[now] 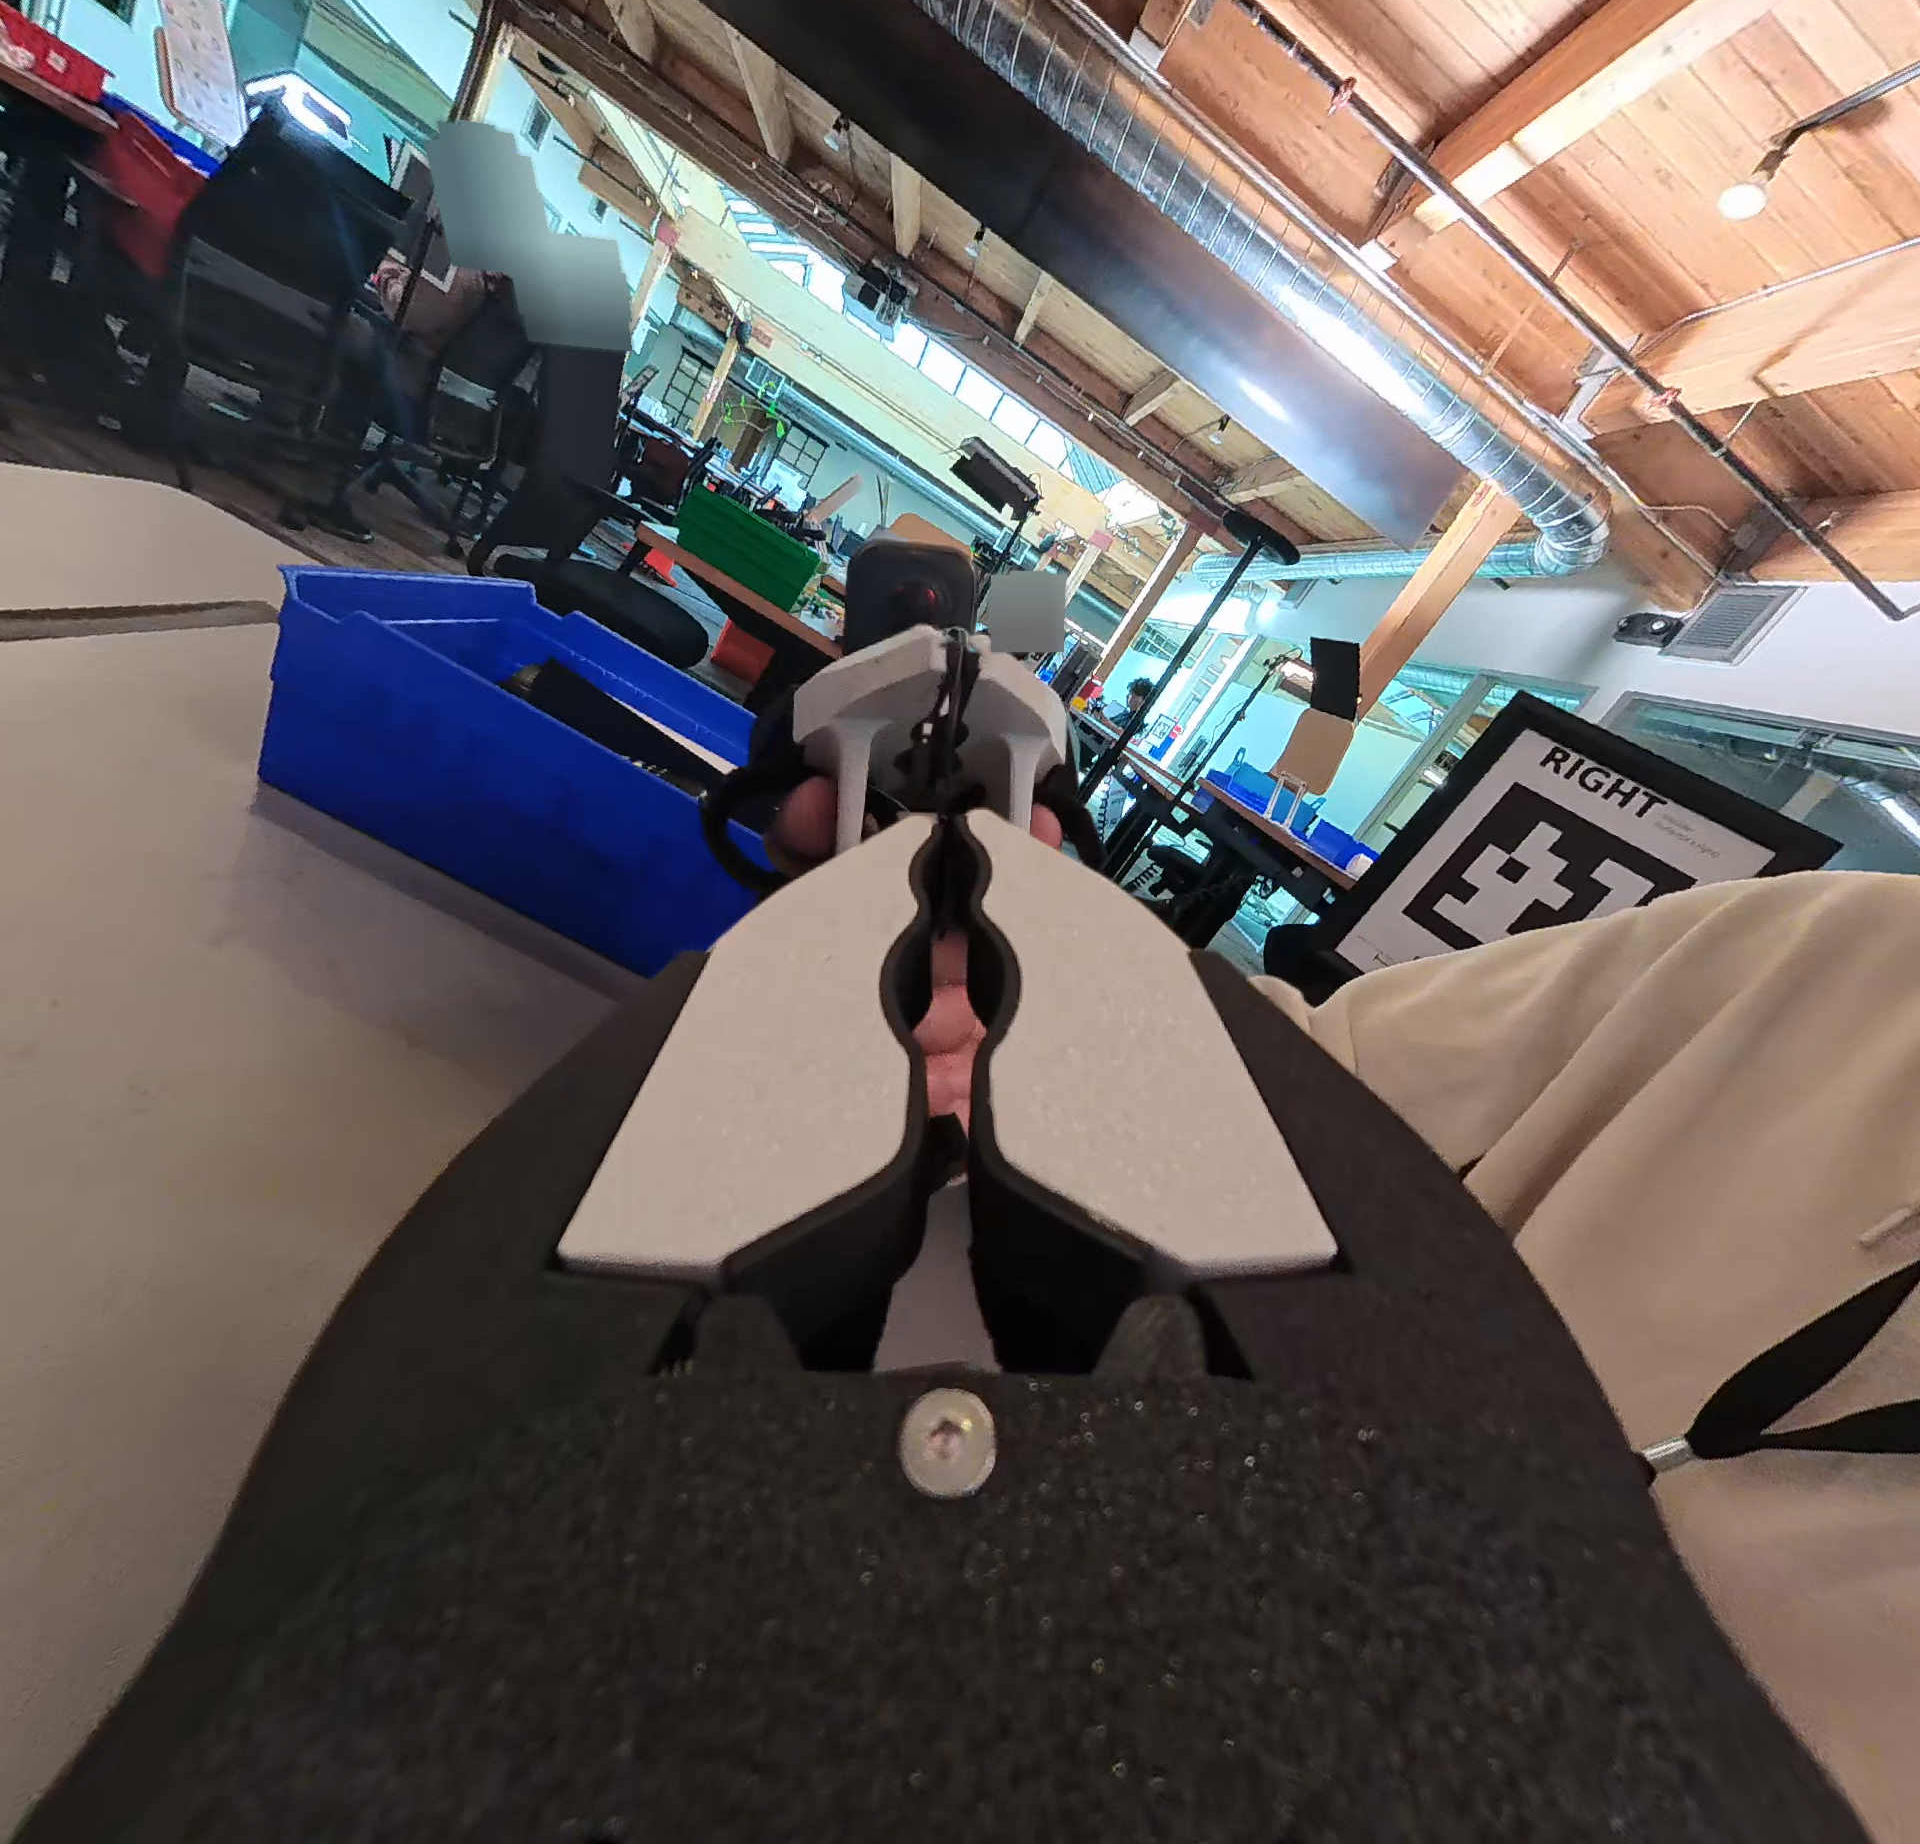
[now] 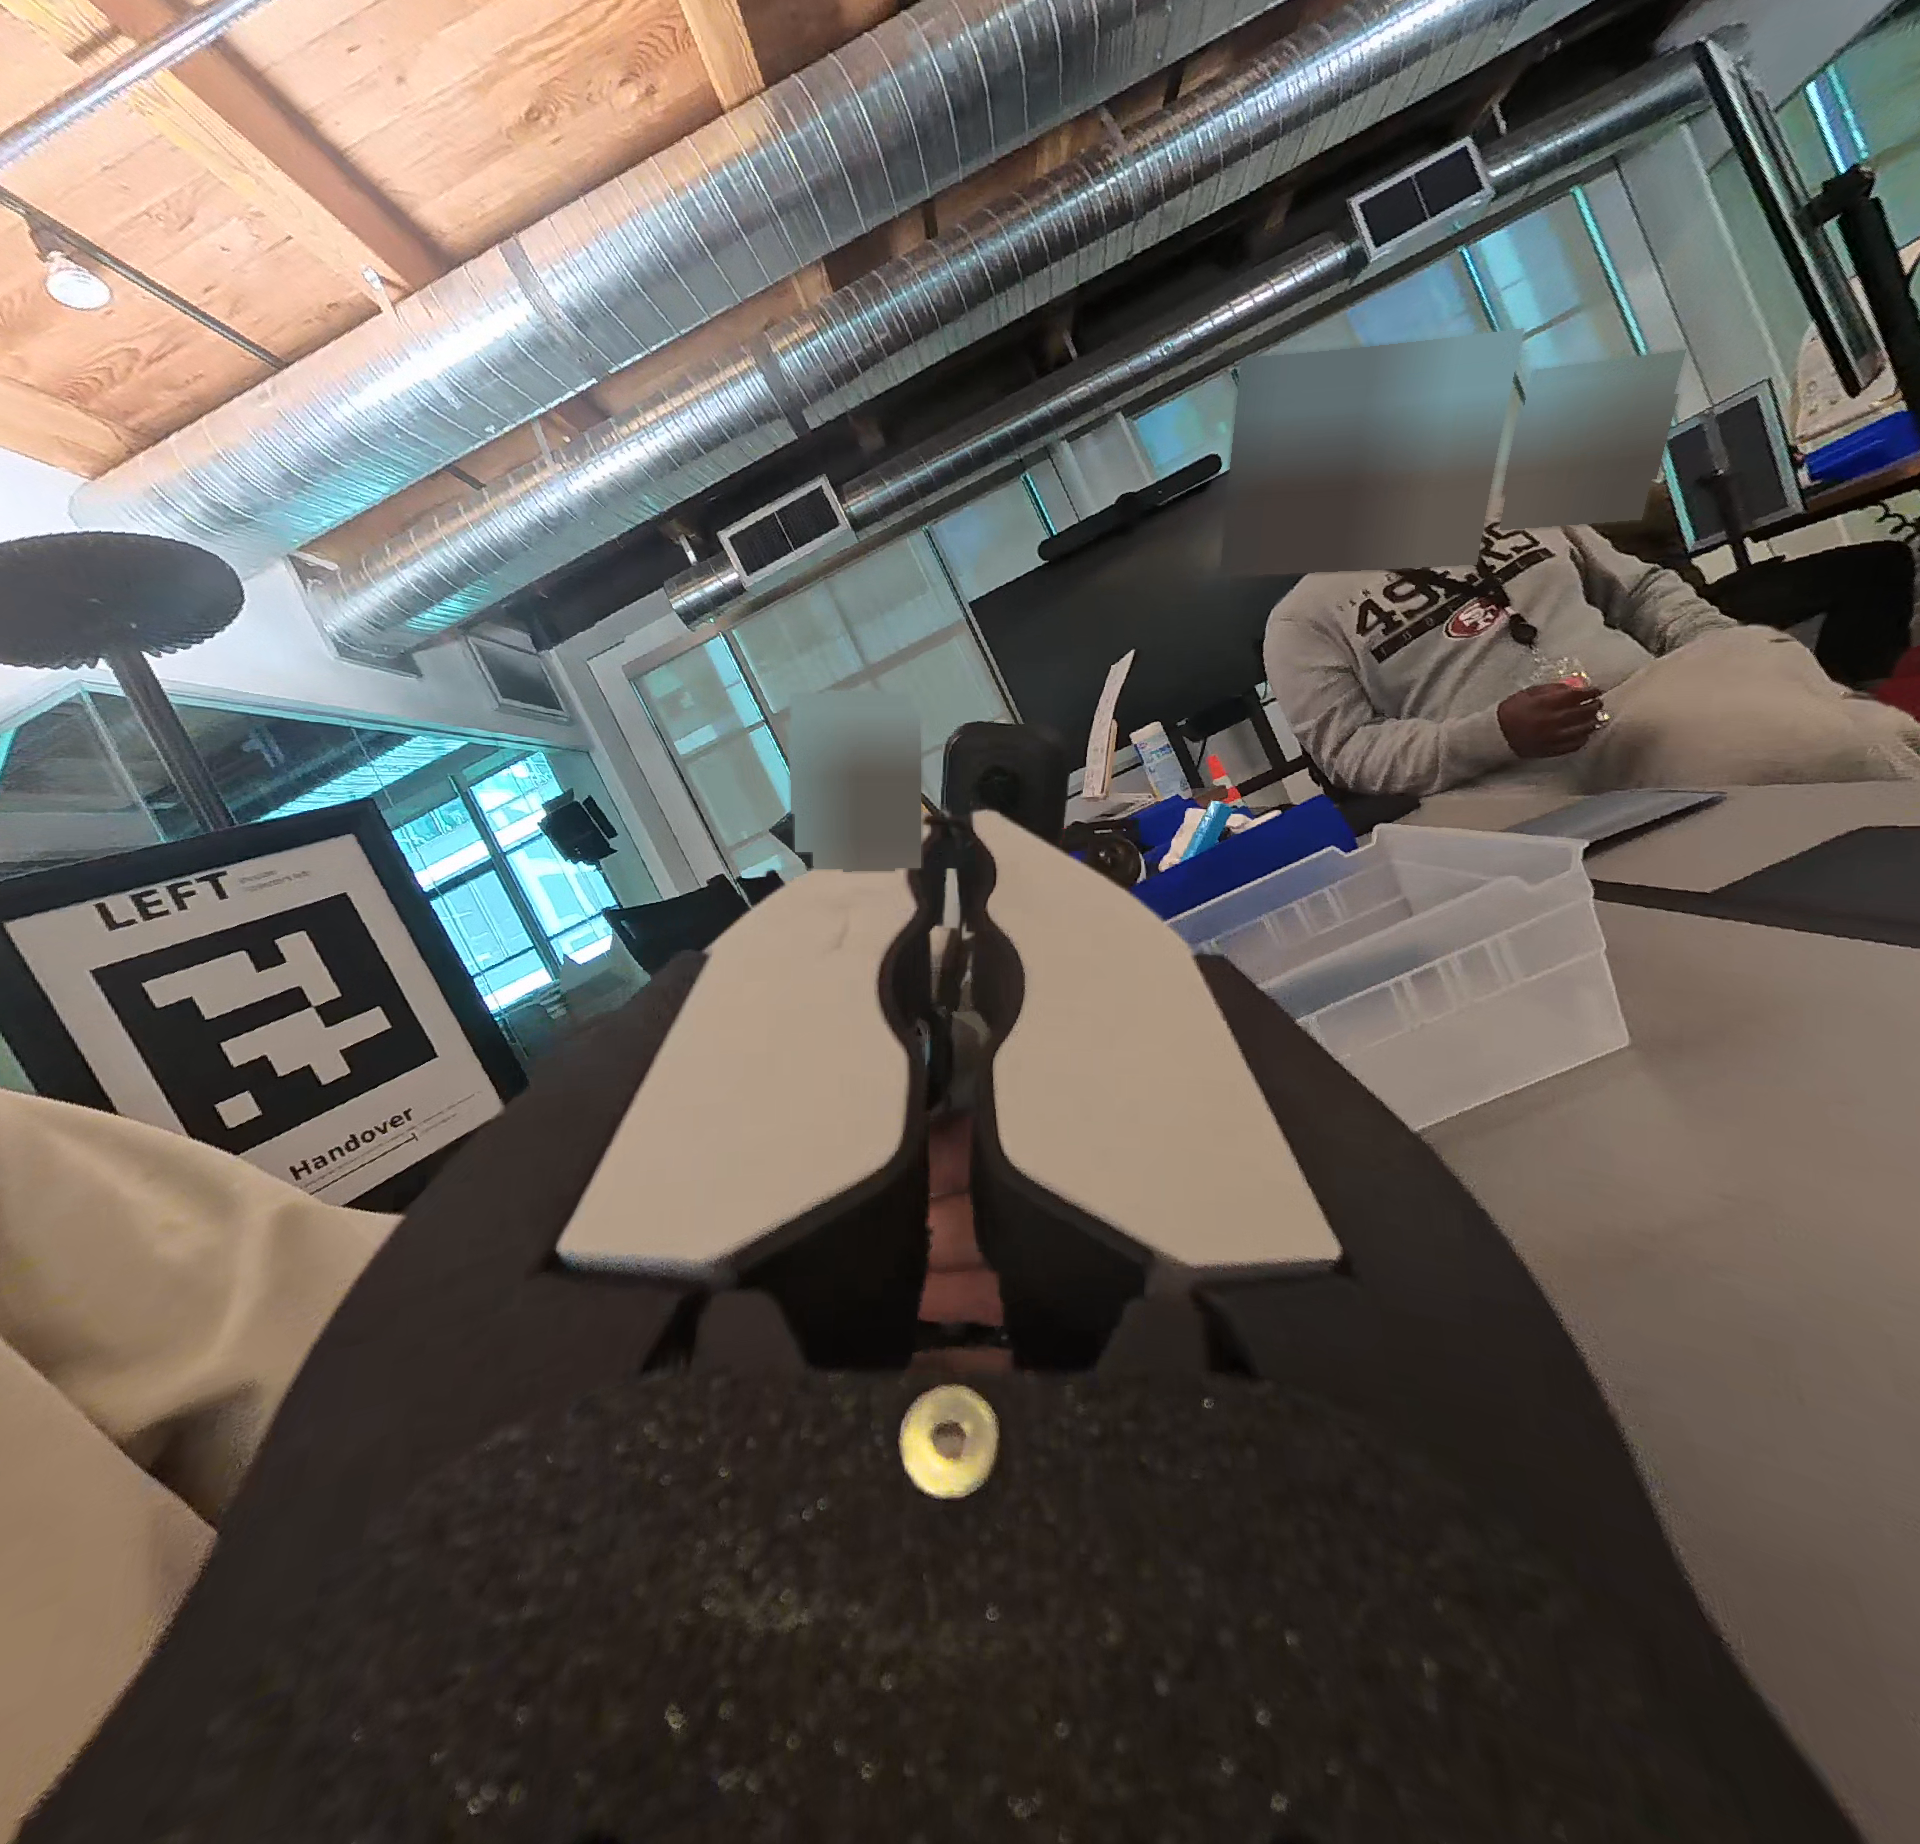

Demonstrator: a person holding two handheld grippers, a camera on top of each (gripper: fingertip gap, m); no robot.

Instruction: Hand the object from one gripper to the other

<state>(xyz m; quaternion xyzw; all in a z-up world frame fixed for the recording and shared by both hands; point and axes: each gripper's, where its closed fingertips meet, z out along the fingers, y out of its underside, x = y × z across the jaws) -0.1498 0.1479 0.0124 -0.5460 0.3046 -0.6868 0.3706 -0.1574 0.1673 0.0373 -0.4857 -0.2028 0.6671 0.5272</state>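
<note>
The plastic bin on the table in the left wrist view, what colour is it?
The plastic bin is bright blue, clearest in the left wrist view.

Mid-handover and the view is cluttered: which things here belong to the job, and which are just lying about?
Job: thin black cord; left tool; right tool, both shut on the cord.
Lying about: blue plastic bin; clear plastic bin; framed black-and-white marker board; pale table.
</note>
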